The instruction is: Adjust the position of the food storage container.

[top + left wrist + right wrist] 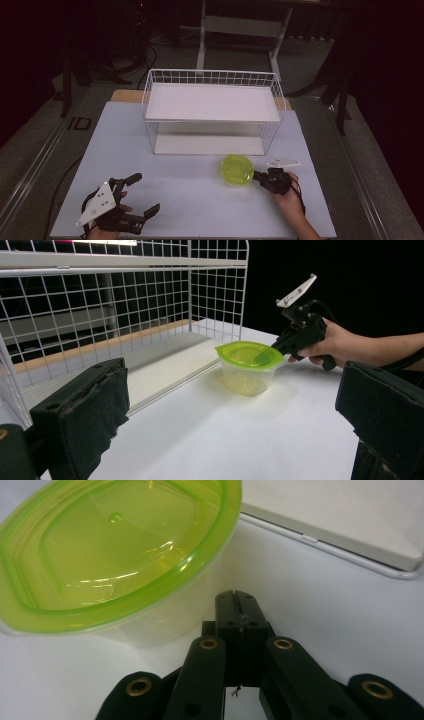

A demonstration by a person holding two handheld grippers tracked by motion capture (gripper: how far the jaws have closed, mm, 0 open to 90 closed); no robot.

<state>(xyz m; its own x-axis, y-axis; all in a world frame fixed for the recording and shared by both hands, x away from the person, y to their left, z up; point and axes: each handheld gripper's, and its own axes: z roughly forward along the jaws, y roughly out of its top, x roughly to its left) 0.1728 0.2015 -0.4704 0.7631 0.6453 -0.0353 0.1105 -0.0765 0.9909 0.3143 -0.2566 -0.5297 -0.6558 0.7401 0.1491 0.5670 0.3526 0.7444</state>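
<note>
right tongs (257, 176) closed at rim of lidded green tub (237, 170), contents unclear; left tongs (146, 194) wide open

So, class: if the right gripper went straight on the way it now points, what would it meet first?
Most likely the green-lidded container. The right gripper, jaws shut, points at its side, tips just below the lid's rim; whether they already touch is unclear.

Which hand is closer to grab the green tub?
The right one. Its tongs sit pressed together right beside the clear plastic tub with the lime-green lid, tips near its rim. The left tongs hang open, far across the white table.
</note>
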